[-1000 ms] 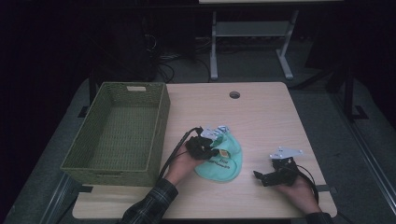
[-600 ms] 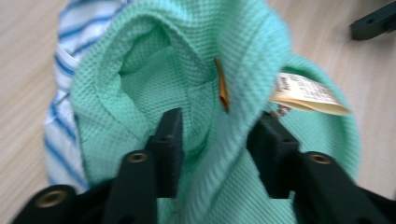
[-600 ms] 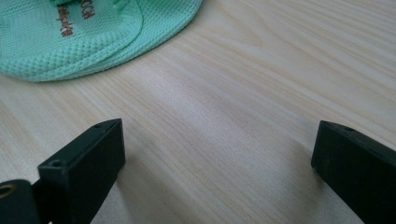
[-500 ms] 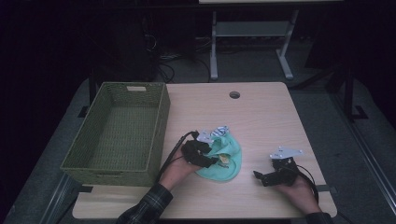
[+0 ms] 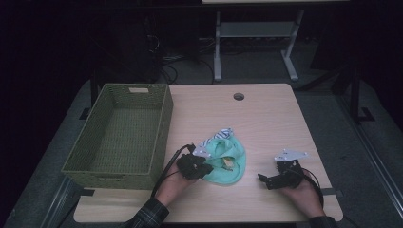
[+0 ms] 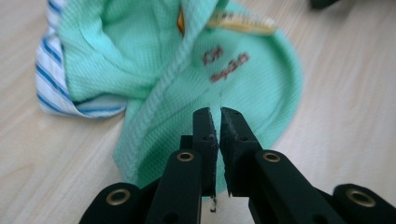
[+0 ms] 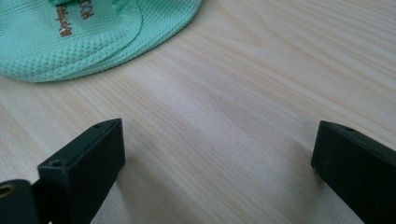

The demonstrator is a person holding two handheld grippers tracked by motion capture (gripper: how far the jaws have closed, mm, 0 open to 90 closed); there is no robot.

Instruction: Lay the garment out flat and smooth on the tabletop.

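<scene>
Fig.: high view w/ both gripper views; we read the layout for the coming move.

Thing in hand: mint-green knit garment (image 5: 231,161), crumpled on the surface (image 5: 271,118), near the front edge, between the two hands. A blue-and-white striped cloth (image 5: 223,133) peeks out at its far side.

Left hand-held gripper (image 5: 204,168): at the garment's near-left edge, tips over the knit. Its jaws have just been closing and now stand almost together, w/ a thin slit left. In the left gripper view (image 6: 219,113) we see no fold between the pads; the fabric lies under and beyond them.

Right hand-held gripper (image 5: 264,179): jaws wide apart, nothing between them, resting low on bare wood. It sits well apart from the garment.

Key relation: the garment lies straight ahead of the left tips, and to the left of the right ones. The left hand is clearly nearer.

Long axis: approx. from the near-right hem to the striped far-left end.

Wicker basket (image 5: 164,124): empty, to the left of the left hand and close by.

Our judgement: the pinch probably missed; the left should reopen and bite a fold.
</scene>
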